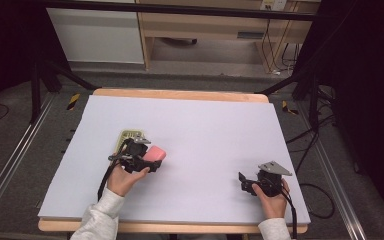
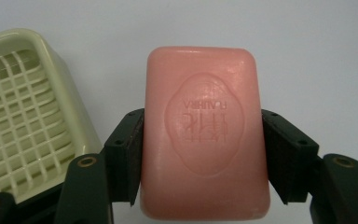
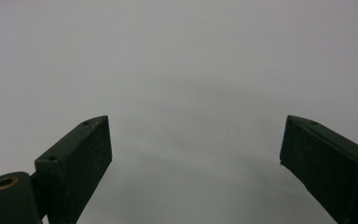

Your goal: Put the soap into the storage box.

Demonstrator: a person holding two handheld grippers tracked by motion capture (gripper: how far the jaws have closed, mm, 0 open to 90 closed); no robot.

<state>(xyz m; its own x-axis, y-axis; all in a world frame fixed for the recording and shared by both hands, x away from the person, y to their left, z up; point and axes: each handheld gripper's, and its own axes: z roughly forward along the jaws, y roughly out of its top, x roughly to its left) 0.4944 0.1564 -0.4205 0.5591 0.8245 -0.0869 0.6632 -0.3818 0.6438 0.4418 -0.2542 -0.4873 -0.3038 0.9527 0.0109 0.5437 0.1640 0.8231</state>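
Observation:
A pink bar of soap (image 2: 204, 130) with an embossed stamp on its top face sits between the two black jaws of my left gripper (image 2: 204, 156), which press on its long sides. From above, the soap (image 1: 155, 154) is at the left middle of the table, held by the left gripper (image 1: 151, 161). A pale yellow-green soap dish (image 2: 72, 100) with a grid insert lies just beside it; in the high view the dish (image 1: 128, 135) is partly hidden behind the gripper. My right gripper (image 1: 244, 183) rests low at the right front, jaws wide apart (image 3: 196, 158) with nothing between them.
A pale lilac sheet covers the wooden table (image 1: 205, 125). A person's hands and grey sleeves come in from the front edge. Black frame legs and cables stand on the floor beyond the table's sides.

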